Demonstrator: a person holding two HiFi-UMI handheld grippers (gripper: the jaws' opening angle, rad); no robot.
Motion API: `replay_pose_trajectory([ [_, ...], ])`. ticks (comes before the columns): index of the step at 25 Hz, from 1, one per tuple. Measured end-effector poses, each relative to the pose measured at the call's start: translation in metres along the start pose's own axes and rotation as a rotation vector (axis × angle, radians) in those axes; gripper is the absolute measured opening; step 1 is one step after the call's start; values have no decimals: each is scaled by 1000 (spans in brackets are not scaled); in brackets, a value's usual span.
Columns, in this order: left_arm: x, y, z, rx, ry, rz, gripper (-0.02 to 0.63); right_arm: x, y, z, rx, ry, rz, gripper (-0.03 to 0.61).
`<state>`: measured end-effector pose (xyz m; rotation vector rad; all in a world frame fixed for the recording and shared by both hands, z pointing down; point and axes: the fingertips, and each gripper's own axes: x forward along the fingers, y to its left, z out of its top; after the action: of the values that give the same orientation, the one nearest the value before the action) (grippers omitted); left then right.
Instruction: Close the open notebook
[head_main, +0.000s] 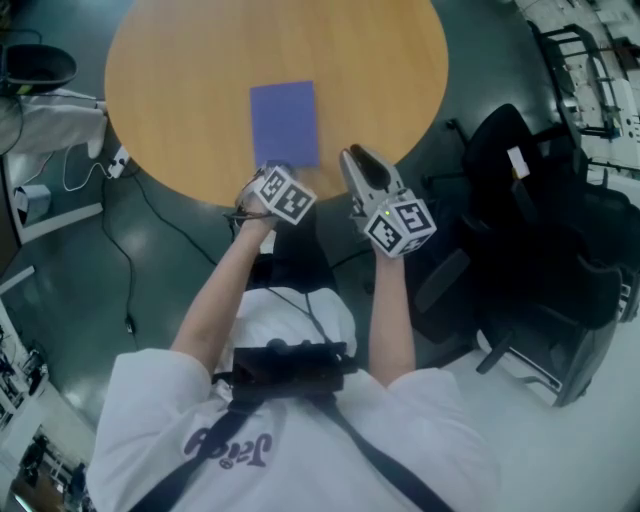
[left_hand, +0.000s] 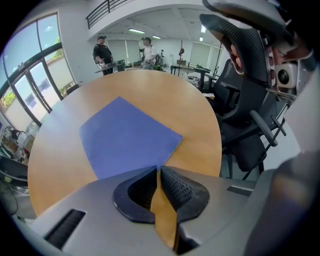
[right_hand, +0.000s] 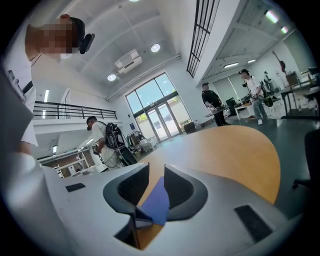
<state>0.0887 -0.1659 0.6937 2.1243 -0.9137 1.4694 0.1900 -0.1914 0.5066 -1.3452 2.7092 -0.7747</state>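
A blue notebook (head_main: 284, 122) lies closed and flat on a round wooden worktop (head_main: 180, 80), directly ahead of the left gripper (head_main: 274, 170), whose jaws are pressed together at the tips with nothing between them. The notebook's near edge sits just beyond those tips. The right gripper (head_main: 354, 156), held over the worktop's rim beside the left one, has its jaws partly apart and grips nothing; the notebook lies ahead of it and to its left. A black office chair (head_main: 540, 200) stands off to its right.
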Motion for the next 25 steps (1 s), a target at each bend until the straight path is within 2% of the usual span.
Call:
replay_pose_trajectory([
  [3, 2, 1, 3, -2, -8, -31, 21, 3, -1, 1, 4, -5, 8, 118],
  [6, 2, 2, 3, -52, -20, -55, 21, 2, 1, 5, 1, -2, 14, 118],
  [10, -13, 10, 3, -73, -74, -31, 21, 2, 15, 8, -14, 18, 22, 118],
  [15, -56, 17, 14, -108, -213, -14, 21, -3, 41, 16, -76, 16, 13, 118],
  [19, -103, 20, 13, -143, -337, 0, 20, -10, 81, 29, -182, -8, 23, 92],
  [22, -141, 26, 14, -203, -456, 25, 20, -15, 113, 38, -266, -33, 42, 61],
  [25, -184, 23, 22, -230, -588, 74, 18, -27, 137, 46, -332, -69, 63, 44],
])
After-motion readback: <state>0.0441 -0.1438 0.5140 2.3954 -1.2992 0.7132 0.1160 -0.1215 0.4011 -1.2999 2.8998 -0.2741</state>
